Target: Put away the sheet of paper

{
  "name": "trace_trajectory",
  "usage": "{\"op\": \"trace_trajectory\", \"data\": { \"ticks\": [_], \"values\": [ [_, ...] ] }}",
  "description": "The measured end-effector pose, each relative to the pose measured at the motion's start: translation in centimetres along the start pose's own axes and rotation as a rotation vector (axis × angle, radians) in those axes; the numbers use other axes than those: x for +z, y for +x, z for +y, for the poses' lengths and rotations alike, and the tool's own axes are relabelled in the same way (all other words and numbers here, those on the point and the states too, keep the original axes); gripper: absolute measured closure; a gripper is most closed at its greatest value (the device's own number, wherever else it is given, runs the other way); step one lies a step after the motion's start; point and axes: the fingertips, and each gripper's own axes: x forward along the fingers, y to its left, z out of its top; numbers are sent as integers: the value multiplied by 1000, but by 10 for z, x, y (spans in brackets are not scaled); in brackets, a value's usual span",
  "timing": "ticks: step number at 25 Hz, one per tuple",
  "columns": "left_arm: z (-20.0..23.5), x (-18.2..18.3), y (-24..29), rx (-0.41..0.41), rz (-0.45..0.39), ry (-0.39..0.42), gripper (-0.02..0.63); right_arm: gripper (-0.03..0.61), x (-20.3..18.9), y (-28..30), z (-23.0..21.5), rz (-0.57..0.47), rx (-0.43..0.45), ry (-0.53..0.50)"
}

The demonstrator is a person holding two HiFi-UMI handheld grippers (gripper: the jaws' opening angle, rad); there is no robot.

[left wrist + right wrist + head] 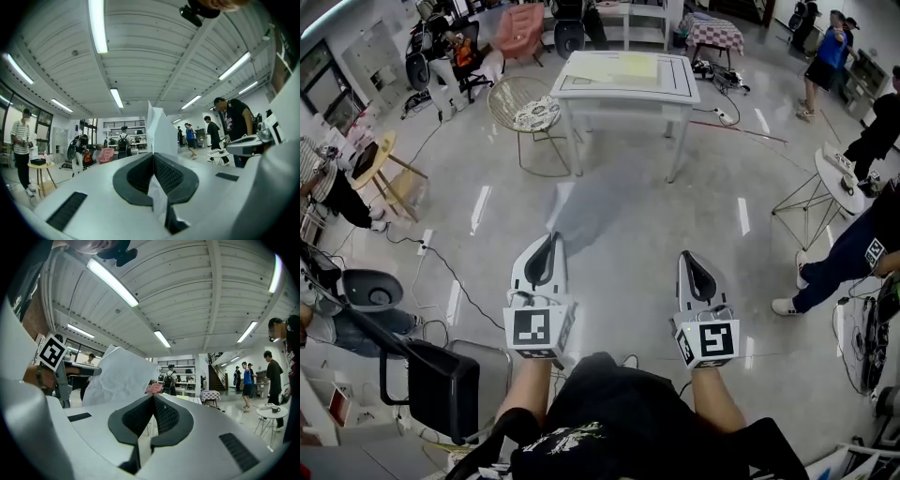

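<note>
In the head view I hold both grippers out level over the shiny floor. My left gripper (551,239) is shut on a crumpled white sheet of paper (586,211), which sticks out ahead of its tips. From the left gripper view the paper (159,131) stands up between the closed pads of the left gripper (153,154). My right gripper (689,255) is beside it, apart from the sheet, with its tips together and nothing in them. In the right gripper view the right gripper (153,397) is shut and the paper (122,376) hangs off to the left.
A white table (675,89) stands ahead with a pale yellow sheet (623,66) on it. A wire chair (525,108) is to its left, a round side table (842,178) at the right, a person (844,258) near it, and a black chair (441,384) at lower left.
</note>
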Motion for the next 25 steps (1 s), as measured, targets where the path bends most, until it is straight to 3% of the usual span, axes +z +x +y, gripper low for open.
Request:
{"op": "trace_trajectory", "data": {
  "ticks": [7,25],
  "values": [
    [-12,-13,-5,11,26,9,612,580,-8,-6,-2,2,24,8],
    [-21,-17,42,-6,-24,-5,612,580,-8,30,-30,-8,33,-32]
  ]
}}
